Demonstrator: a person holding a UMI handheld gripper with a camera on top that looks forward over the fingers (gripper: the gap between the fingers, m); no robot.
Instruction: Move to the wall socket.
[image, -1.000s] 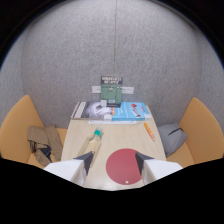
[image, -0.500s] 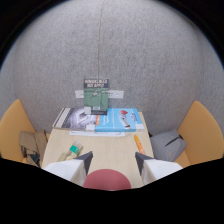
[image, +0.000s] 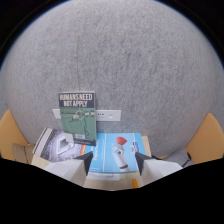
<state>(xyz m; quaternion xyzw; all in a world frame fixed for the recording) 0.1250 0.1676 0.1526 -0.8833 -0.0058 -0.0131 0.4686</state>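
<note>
We judge this to be the approach step: our gripper (image: 112, 162) is raised above the pale wooden counter (image: 112, 181) and aimed at the grey felt-textured wall (image: 130, 65), with the long white rectangular wall socket (image: 107, 115) low on that wall, straight beyond the fingers and a little to their left. The gripper stands open at a middling width and holds nothing; between its two white fingers (image: 80, 162) we see only the blue booklet with a red-and-white figure printed on it (image: 116, 150), which lies flat on the counter just under the socket.

The socket looks like a slim horizontal plate set flush in the wall, with small dark marks across its face; we cannot make out the individual holes. Its left end is touched or partly hidden by the upright dark green card with white lettering (image: 76, 117), which leans against the wall. Beside the blue booklet, to the left, lies a grey-and-white printed magazine (image: 57, 145).

The next move, as we judge it, calls for easing forward and slightly left, keeping the fingers above the booklet and clear of the green card, so that the tips come up square to the plate. The card is the likeliest thing to be knocked
</note>
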